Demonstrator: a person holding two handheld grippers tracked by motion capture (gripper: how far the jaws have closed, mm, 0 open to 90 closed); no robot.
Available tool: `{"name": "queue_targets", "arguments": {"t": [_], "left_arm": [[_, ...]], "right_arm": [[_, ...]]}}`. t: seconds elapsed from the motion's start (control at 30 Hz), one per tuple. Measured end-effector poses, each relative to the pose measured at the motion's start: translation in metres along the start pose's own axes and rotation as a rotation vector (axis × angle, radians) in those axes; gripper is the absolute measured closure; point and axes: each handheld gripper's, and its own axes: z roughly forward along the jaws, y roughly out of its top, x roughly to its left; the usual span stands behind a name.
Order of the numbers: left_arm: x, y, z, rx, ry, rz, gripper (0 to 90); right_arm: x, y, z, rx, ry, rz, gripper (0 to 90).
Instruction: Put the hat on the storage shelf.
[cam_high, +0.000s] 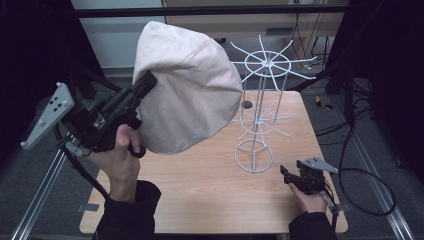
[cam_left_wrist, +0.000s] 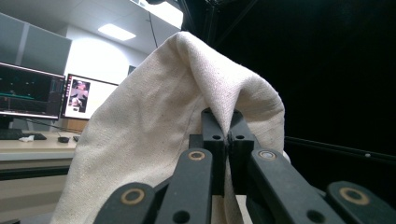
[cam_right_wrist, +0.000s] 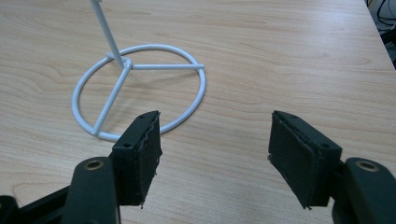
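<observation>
Here your left gripper (cam_high: 142, 86) is raised above the left side of the table (cam_high: 200, 195), its jaws pinched tight on a fold of the cream fabric hat (cam_high: 187, 90); in the left gripper view the cloth (cam_left_wrist: 154, 135) drapes up and over both closed jaws. The hat hangs in the air, billowed out, just beside the upper spokes of the white wire rack (cam_high: 260, 100), and it covers part of the rack from the high view. Your right gripper (cam_high: 287, 176) sits low near the table's right edge, jaws apart with nothing between them, pointed at the rack's ring base (cam_right_wrist: 140, 88) just ahead.
</observation>
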Motion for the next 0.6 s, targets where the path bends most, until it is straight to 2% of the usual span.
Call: {"name": "queue_targets", "arguments": {"t": [0.43,0.6], "left_arm": [[-0.011,-0.010,0.036,0.029,-0.034,-0.007,88.7],[-0.011,-0.020,0.051,0.061,-0.038,-0.019,88.7]], "right_arm": [[-0.001,0.000,0.001,0.000,0.006,0.007,34.5],[-0.001,0.000,0.000,-0.001,0.010,0.010,34.6]]}}
